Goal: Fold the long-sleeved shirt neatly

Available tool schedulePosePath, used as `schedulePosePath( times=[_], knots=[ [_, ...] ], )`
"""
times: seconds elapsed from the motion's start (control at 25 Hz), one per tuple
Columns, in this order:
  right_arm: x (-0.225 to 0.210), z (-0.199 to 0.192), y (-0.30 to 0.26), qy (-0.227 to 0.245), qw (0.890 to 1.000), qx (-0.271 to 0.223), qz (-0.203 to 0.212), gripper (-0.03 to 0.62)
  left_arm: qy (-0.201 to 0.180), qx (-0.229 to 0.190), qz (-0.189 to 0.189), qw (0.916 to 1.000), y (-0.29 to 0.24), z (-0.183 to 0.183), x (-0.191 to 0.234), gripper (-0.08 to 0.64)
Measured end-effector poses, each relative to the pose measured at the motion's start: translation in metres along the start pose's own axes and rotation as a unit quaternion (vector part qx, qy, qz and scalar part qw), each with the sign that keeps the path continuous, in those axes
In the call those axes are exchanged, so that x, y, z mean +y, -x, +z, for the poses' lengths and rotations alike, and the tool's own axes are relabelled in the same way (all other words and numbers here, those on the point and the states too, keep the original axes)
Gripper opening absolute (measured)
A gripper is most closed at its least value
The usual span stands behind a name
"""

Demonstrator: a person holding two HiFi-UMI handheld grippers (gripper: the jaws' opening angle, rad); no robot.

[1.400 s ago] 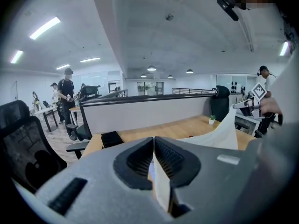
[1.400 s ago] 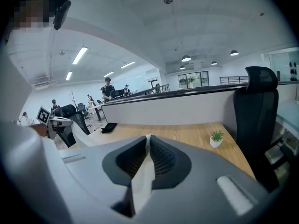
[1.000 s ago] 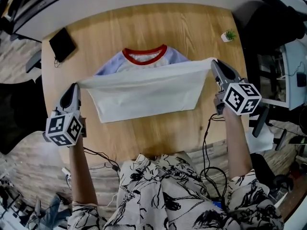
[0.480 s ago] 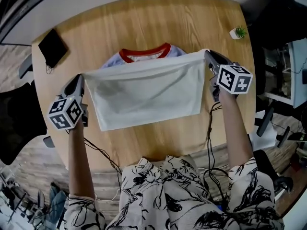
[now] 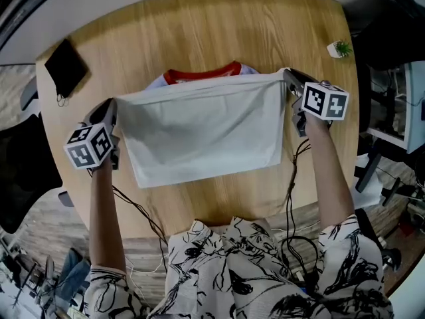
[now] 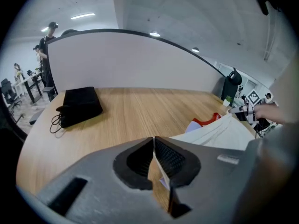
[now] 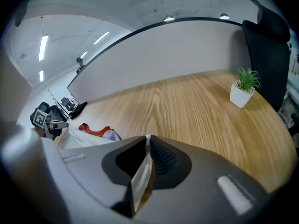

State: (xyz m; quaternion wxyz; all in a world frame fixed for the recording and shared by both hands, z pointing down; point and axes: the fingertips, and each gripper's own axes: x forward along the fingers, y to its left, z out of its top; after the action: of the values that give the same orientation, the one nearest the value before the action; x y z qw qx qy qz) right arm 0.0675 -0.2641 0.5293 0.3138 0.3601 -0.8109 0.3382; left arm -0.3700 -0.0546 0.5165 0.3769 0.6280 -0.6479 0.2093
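Between the pads of the left gripper [image 6: 153,143] sits a thin edge of white cloth, and the jaws are pressed almost fully together on it. The right gripper [image 7: 146,143] is the same, squeezed tight on its own corner. Stretched between the two is the long-sleeved shirt [image 5: 206,131]. Its bottom part is pulled up and over, so the held edge reaches just below the red collar [image 5: 202,74]. The rest of the shirt lies on the round wooden table [image 5: 199,25].

What could go wrong? Each grip has only a tiny bit of cloth, so a corner could slip out if one hand tugs too hard. If one gripper goes down before the other, the fold may land crooked. Soft cloth can also bunch up and leave wrinkles underneath.

The shirt looks soft, thin and smooth, white with a bit of pale blue by the collar. The table is hard, with light wood lines. A black pouch [image 5: 65,65] and a small potted plant [image 5: 340,48] sit well apart from the shirt.
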Motion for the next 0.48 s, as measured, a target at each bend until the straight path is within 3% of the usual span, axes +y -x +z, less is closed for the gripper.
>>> schedulePosePath(
  times=[0.12,0.2,0.24,0.32,0.4,0.48],
  knots=[
    [-0.004,0.001,-0.007,-0.013,1.0,0.001,0.01,0.06,0.009,-0.018,-0.028,0.9994,-0.004,0.006,-0.003,0.033],
    [0.001,0.009,0.0,-0.008,0.999,-0.016,0.038,0.165,0.007,-0.063,-0.059,0.9962,0.007,0.021,-0.006,0.169],
    [0.005,0.018,0.009,0.007,0.998,-0.032,0.061,0.204,-0.012,-0.085,-0.073,0.9937,0.016,0.028,-0.008,0.209],
    [0.019,0.035,0.029,0.092,0.987,-0.067,0.117,0.274,-0.111,-0.099,-0.093,0.9845,0.032,0.035,-0.016,0.248],
    [0.03,0.038,0.039,0.236,0.959,-0.064,0.144,0.299,-0.233,-0.075,-0.107,0.9636,0.034,0.03,-0.026,0.254],
    [0.029,0.03,0.031,0.34,0.929,-0.028,0.145,0.307,-0.299,-0.043,-0.125,0.945,0.024,0.022,-0.031,0.259]
  ],
)
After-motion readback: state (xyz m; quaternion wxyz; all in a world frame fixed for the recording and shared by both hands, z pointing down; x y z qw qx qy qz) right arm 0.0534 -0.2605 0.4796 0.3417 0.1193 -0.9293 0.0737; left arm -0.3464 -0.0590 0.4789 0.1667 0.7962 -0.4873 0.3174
